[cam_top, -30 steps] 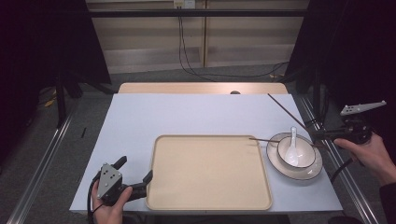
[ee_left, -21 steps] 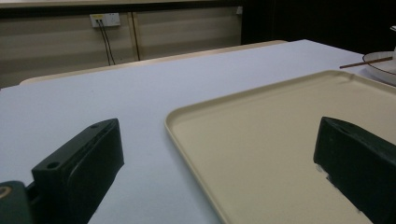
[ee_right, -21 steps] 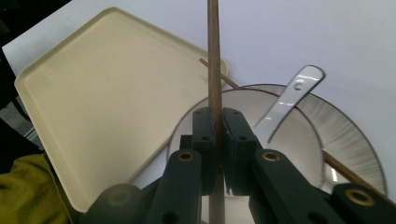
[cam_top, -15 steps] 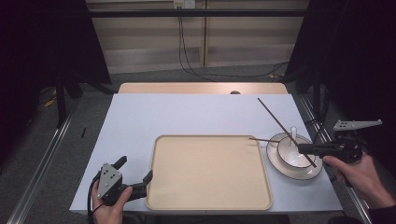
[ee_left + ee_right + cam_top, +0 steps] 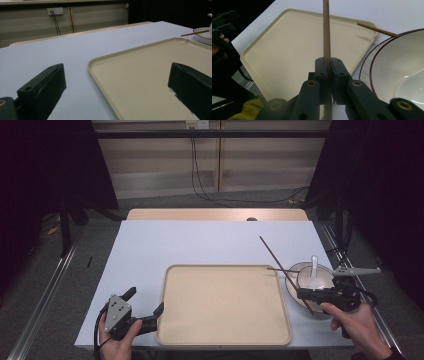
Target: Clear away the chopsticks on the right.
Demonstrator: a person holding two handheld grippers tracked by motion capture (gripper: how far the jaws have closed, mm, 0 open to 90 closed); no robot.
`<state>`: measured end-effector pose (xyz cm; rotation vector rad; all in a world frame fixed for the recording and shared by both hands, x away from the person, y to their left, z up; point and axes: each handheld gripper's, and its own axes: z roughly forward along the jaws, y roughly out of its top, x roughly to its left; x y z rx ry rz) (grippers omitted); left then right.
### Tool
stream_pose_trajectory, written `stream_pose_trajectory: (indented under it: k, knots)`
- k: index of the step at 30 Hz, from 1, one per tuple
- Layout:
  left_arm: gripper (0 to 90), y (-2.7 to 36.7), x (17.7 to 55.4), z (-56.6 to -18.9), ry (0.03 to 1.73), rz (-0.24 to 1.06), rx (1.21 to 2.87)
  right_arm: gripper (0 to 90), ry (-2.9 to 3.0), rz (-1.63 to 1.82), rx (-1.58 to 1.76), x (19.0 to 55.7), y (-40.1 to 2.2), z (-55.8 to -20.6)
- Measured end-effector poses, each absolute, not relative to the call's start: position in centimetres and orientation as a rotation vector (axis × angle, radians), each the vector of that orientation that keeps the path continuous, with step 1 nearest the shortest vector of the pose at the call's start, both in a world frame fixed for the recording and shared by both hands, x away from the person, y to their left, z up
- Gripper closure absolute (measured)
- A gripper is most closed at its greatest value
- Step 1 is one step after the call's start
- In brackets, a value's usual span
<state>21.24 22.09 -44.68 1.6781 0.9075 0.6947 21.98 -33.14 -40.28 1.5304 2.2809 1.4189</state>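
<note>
On the white table [image 5: 210, 242] a beige tray [image 5: 223, 305] lies near the front edge, bare inside. At its near left corner the left gripper [image 5: 148, 317] is held low in the person's left hand [image 5: 115, 337], jaws wide apart: in the left gripper view one jaw sits over the table and the other over the tray [image 5: 155, 75], with the tray's rim between them and nothing gripped. To the right of the tray a white bowl [image 5: 320, 282] with a dark rim stands on a plate [image 5: 291, 285], and a white spoon [image 5: 313, 270] rests in the bowl. The right gripper [image 5: 303, 293], held in the right hand [image 5: 355, 322], sits over the bowl's near left side, jaws pressed together on a chopstick [image 5: 275, 255] that slants up and away over the table toward the back left. In the right gripper view that chopstick [image 5: 326, 37] runs straight up from between the closed jaws, above the tray [image 5: 294, 52]. A second chopstick [image 5: 280, 269] lies across the plate's left edge with its tip over the tray's far right corner; in the right gripper view it [image 5: 377, 30] shows beside the bowl [image 5: 402, 70]
</note>
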Motion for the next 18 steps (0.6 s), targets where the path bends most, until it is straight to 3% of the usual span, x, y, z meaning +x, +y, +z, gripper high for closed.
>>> stream_pose_trajectory:
  k: [18]
  knots:
    - [1.6, 22.1, 21.3, -44.7, 0.893, 0.688, 1.687, 84.5, 2.263, 1.338, 1.720, 21.2, -29.2, -44.4]
